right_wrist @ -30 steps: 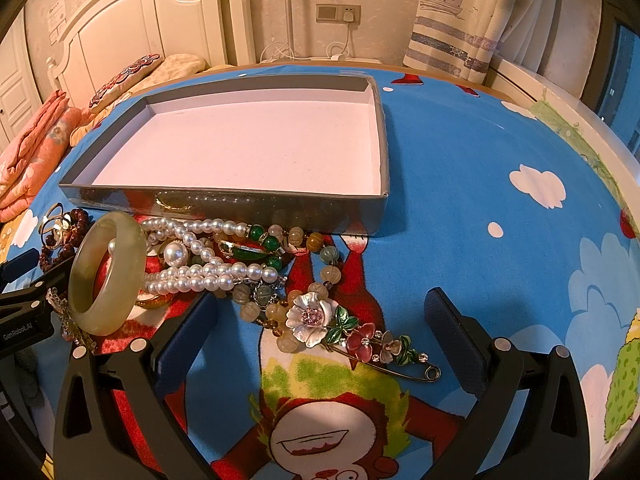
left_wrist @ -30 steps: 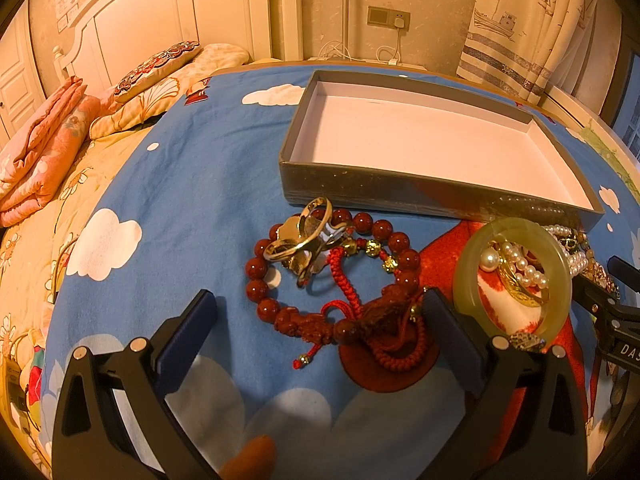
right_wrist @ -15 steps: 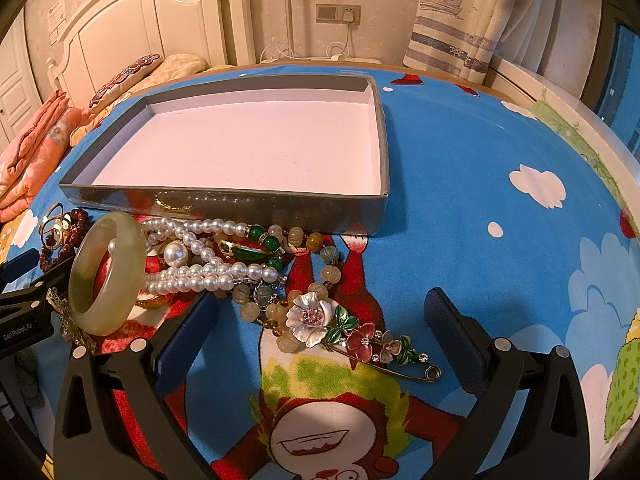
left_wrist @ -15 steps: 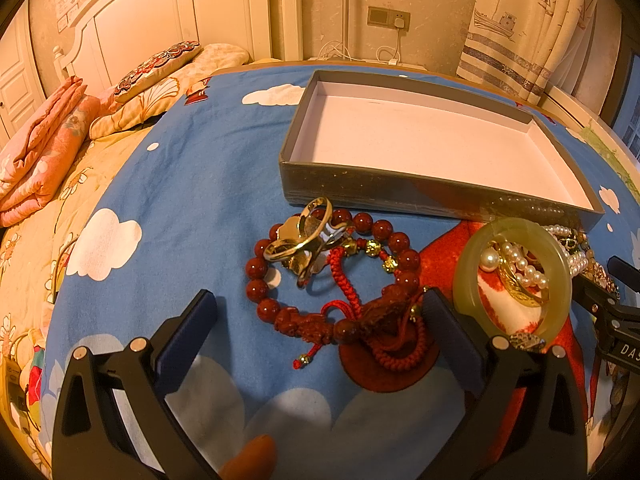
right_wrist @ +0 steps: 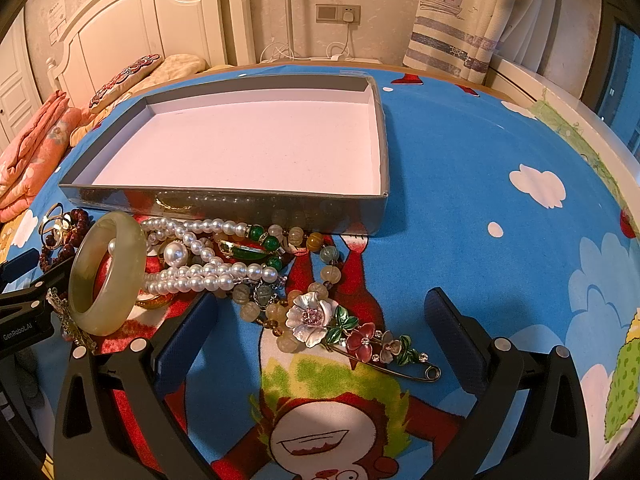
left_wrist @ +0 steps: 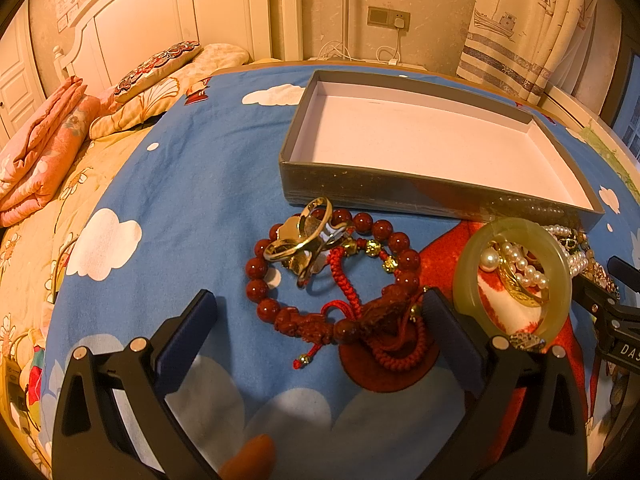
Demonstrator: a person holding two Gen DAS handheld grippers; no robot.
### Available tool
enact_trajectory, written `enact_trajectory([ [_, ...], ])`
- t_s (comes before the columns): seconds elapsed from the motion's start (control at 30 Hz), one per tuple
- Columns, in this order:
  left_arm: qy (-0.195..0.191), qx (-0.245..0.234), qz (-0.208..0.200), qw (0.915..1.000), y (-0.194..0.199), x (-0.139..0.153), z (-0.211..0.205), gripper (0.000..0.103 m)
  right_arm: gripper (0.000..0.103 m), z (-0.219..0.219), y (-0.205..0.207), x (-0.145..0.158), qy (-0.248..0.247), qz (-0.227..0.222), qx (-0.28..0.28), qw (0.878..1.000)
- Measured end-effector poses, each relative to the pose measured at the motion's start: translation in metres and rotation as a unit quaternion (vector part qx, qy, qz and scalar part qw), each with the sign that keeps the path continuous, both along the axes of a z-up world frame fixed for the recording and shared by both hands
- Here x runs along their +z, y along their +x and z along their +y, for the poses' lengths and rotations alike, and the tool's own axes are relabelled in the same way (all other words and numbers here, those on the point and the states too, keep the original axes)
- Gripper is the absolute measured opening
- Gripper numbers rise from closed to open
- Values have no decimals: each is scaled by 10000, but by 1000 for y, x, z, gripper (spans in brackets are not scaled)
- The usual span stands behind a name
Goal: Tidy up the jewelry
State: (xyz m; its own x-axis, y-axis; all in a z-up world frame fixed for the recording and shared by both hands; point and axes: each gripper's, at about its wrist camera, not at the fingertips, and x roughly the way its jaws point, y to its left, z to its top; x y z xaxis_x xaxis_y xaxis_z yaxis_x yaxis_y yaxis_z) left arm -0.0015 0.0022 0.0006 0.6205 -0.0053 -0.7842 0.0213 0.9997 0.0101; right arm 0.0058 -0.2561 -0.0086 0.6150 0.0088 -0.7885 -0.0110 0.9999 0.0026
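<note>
Nearest the cameras, both grippers hang low over the bed with their jaws spread wide and nothing between them. The left gripper [left_wrist: 318, 324] straddles the red bead bracelet [left_wrist: 340, 272], whose knotted red cord and carved beads lie right between its fingers; this looks like the line-up for a first pick. The right gripper [right_wrist: 320, 332] brackets the flower brooch [right_wrist: 352, 332], which lies flat on the cartoon bedspread [right_wrist: 480, 152] with its long pin pointing right.

Just beyond, the rest of the jewelry sits in a loose heap between the two grippers. A pale green jade bangle [right_wrist: 106, 272] stands tilted on edge, propped on the pearl strands [right_wrist: 208, 272] that run through it. A gold clasp piece [left_wrist: 304, 240] rests on the far left part of the red bracelet. Green and amber beads [right_wrist: 280, 248] tangle with the pearls against the near wall of the box.

Farther off, the shallow grey box [right_wrist: 224, 200] lies open with a bare white floor, so nothing has been sorted into it yet; it sits touching the heap, probably to keep each carry short.

Readable writing is scant: "GenRobot.AI" on the left gripper's side in the right wrist view, and the cut-off letters "DAS" on the right gripper in the left wrist view.
</note>
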Motion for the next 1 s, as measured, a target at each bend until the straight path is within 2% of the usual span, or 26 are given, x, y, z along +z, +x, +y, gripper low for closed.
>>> enact_trajectory([
  [0.4, -3, 17, 4, 10000, -1, 0, 2, 101, 99, 1, 2, 1, 20, 37, -39, 10000],
  [0.67, 3, 6, 149, 9999, -3, 3, 3, 101, 99, -8, -6, 5, 197, 510, 601, 9967],
  [0.8, -59, -237, 214, 9995, -14, 3, 7, 101, 99, -15, -23, 7, 458, 343, 781, 9953],
  [0.9, -318, -378, 148, 9987, -32, 5, 15, 101, 99, -21, -31, 11, 705, 310, 791, 9939],
  [1.0, -576, -388, -58, 9976, -54, 6, 25, 101, 99, -17, -35, 27, 900, -84, 1074, 9901],
])
